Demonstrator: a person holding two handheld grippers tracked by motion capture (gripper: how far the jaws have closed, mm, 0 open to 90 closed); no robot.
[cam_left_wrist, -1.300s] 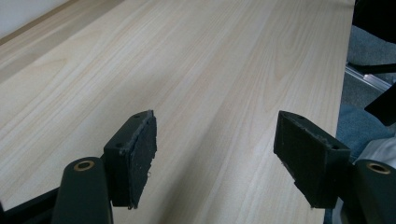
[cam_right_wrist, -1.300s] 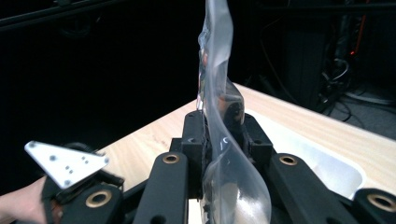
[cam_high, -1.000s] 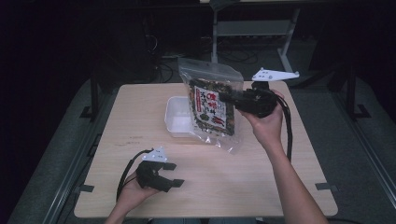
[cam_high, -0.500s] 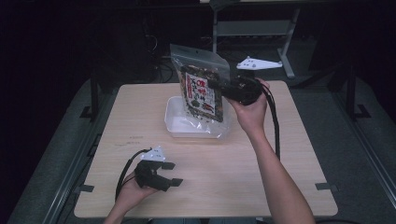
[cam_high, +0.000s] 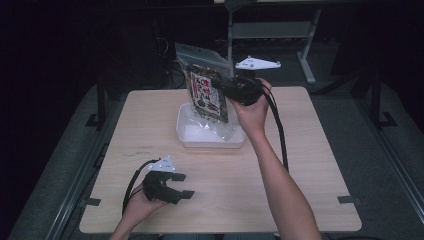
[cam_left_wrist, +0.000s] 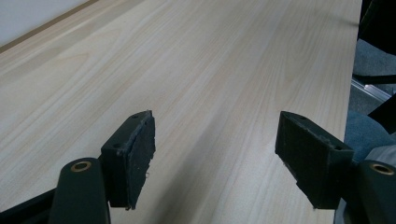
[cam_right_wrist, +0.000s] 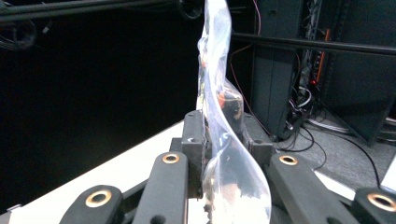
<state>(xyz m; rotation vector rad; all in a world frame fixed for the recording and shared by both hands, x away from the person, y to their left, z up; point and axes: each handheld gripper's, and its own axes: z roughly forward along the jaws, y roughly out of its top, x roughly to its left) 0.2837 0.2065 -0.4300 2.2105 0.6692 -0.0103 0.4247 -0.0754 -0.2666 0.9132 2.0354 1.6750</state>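
Table (cam_high: 310, 150): a light wood-grain top on a dark frame, seen from above against a dark room.
Container (cam_high: 200, 136): a shallow white plastic tray sitting on the far middle of the tabletop.
Left gripper (cam_high: 181, 186): resting at the near left edge in a hand, jaws spread apart over bare wood.
Surroundings: grey carpeted floor (cam_high: 395, 150) on either side.
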